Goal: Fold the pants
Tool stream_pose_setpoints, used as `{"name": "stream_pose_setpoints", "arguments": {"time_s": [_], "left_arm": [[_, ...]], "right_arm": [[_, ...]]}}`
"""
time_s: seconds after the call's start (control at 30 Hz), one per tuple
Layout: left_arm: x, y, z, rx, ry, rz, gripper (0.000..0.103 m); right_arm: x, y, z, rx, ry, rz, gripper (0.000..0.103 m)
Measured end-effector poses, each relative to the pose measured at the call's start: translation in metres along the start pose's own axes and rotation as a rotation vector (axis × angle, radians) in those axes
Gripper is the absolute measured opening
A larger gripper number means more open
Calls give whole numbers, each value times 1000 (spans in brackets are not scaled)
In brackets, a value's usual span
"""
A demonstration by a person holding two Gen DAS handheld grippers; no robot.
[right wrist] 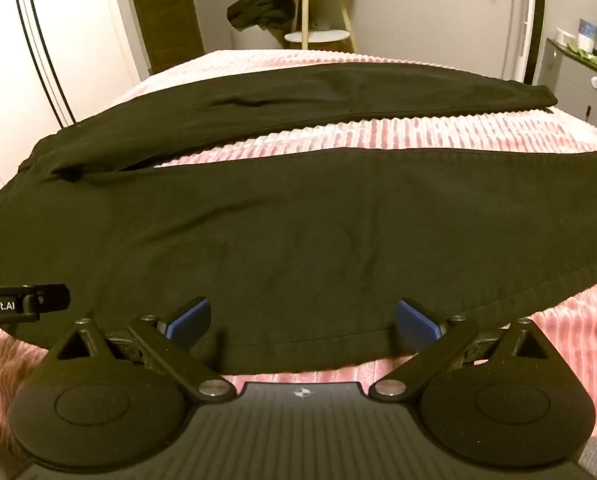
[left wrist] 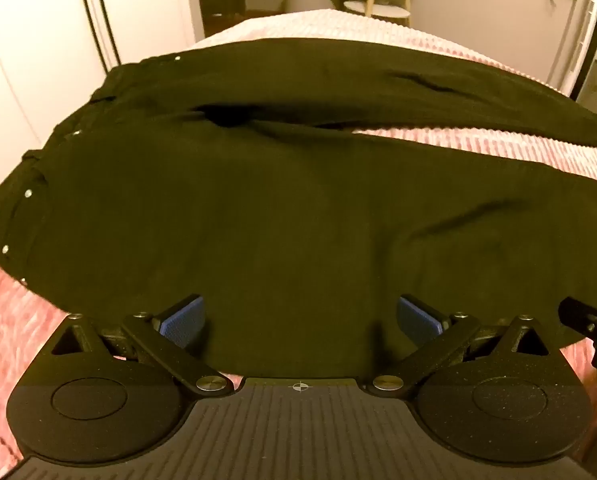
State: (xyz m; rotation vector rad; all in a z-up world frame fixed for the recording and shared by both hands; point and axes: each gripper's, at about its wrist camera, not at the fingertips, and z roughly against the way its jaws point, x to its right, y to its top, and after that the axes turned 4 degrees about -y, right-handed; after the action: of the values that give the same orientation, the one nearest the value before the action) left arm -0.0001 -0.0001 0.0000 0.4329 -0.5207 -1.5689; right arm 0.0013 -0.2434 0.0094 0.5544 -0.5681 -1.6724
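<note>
while spread flat, pants point(right wrist: 298, 240) ungrasped

One pair of black pants point(right wrist: 298, 232) lies spread on one pink ribbed blanket point(right wrist: 438, 136), with two legs showing: a near leg point(left wrist: 298, 220) and a far leg point(right wrist: 318, 88). Six small pale rivets dot the waist end in the left wrist view, the first point(left wrist: 177, 58) at the far corner. Two grippers are in view, the left gripper point(left wrist: 300, 318) and the right gripper point(right wrist: 303, 320), each with two blue fingertips point(left wrist: 184, 320). Beyond the bed stands one round side table point(right wrist: 314, 4) with two shelves, and one heap of dark clothes point(right wrist: 260, 8) sits beside it.
</note>
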Motion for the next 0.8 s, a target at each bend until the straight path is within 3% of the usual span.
{"name": "stream_pose_setpoints", "arguments": {"time_s": [0.8], "left_arm": [[-1,-2,0,-2,-3,-4,103]], "right_arm": [[1,0,-2,-4,1,-9,99]]}}
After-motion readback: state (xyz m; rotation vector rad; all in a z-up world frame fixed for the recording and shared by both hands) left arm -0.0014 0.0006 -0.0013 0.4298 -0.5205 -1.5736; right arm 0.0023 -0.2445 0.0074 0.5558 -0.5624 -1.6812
